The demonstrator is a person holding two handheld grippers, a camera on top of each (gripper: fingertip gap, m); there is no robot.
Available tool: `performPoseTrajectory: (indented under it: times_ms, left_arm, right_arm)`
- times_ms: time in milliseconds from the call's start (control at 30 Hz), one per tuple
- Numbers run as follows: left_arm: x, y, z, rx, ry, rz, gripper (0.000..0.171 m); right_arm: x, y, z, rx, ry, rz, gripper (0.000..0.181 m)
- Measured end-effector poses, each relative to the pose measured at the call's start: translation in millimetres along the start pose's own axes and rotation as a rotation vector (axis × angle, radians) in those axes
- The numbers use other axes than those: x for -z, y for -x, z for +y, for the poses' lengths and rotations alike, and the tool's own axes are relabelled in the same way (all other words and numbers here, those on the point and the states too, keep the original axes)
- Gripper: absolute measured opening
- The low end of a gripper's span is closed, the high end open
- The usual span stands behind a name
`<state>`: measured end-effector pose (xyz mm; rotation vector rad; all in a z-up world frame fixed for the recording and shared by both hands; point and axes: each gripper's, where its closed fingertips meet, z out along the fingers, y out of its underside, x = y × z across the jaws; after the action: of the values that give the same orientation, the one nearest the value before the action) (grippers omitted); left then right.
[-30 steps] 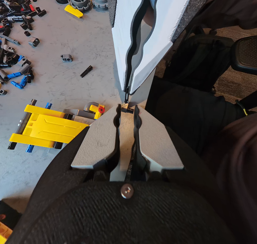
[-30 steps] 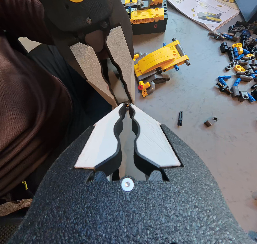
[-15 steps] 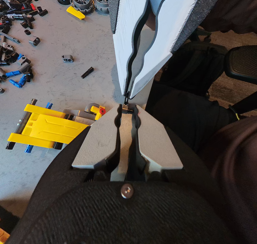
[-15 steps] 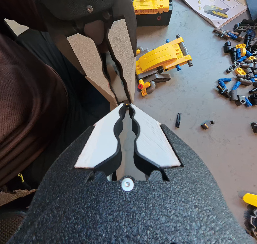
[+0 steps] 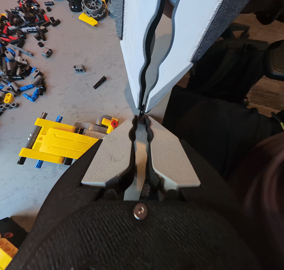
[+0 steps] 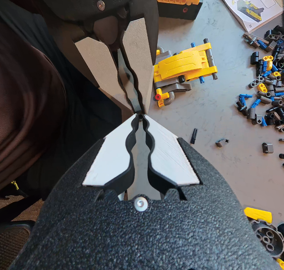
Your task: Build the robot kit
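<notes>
Pinching a black pin [image 5: 141, 109], right gripper [image 6: 140, 116] meets left gripper [image 5: 140, 118] (nearly closed, contents unclear).

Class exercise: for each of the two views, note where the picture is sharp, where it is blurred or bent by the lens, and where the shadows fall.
Left wrist view: yellow model sharp, parts pile and white-fingered right gripper slightly blurred, person's lap in deep shadow. Right wrist view: table evenly lit, edges bowed by the wide lens, grey-fingered left gripper crisp.

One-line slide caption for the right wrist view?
White-fingered right gripper pinching a small black pin, tip to tip with the grey-fingered left gripper, beside a yellow brick assembly on a grey table.
</notes>
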<state>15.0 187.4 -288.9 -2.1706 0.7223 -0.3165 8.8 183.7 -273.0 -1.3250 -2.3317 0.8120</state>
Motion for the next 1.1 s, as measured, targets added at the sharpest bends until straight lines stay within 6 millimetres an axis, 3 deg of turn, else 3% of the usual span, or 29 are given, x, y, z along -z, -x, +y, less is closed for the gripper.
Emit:
performPoseTrajectory:
  times_ms: [400, 633, 1100]
  left_arm:
    - [-0.4, -1.0, -0.2, 0.009, -0.022, -0.013, 0.007]
    - [-0.6, -0.8, -0.3, -0.006, -0.021, -0.016, 0.007]
    - [-0.7, -0.8, -0.5, -0.014, -0.017, -0.023, 0.007]
  right_arm:
    - [-1.7, 0.4, 1.2, -0.183, -0.065, -0.035, 0.001]
    - [-1.6, 1.3, 2.0, -0.113, -0.105, 0.025, 0.001]
    - [-5.8, 2.9, 5.3, -0.145, -0.092, -0.079, 0.001]
